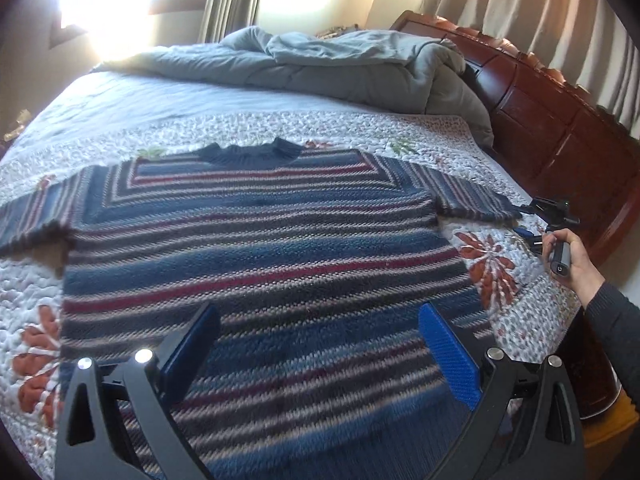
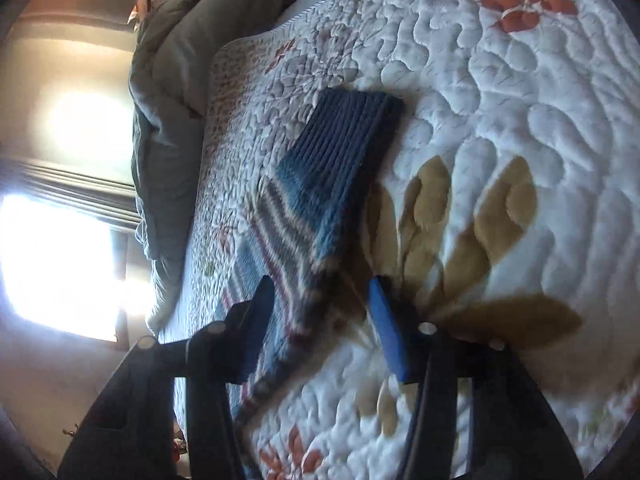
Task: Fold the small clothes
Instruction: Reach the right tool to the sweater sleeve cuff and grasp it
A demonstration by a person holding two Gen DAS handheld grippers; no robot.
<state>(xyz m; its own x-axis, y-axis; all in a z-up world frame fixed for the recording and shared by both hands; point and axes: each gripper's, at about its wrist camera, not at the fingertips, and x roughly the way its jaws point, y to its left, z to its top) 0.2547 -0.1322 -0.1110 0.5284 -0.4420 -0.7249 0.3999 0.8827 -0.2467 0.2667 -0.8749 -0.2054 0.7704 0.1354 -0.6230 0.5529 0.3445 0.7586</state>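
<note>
A knitted sweater [image 1: 260,240] with blue, red and grey stripes lies flat and face up on the quilted bedspread [image 1: 224,120], collar toward the far side. My left gripper [image 1: 320,312] hovers open over its lower body with nothing between the fingers. At the right, a hand [image 1: 572,256] holds my right gripper [image 1: 520,220] at the cuff end of the right sleeve. In the rolled right wrist view, that sleeve [image 2: 320,184] runs between the right gripper [image 2: 322,284] fingers; the jaws stand partly apart and I see no pad pressing the cloth.
A bunched grey duvet [image 1: 320,64] lies at the far end of the bed. A dark wooden headboard [image 1: 560,120] runs along the right side. Curtains and a bright window fill the background. The floral quilt [image 2: 520,120] surrounds the sleeve.
</note>
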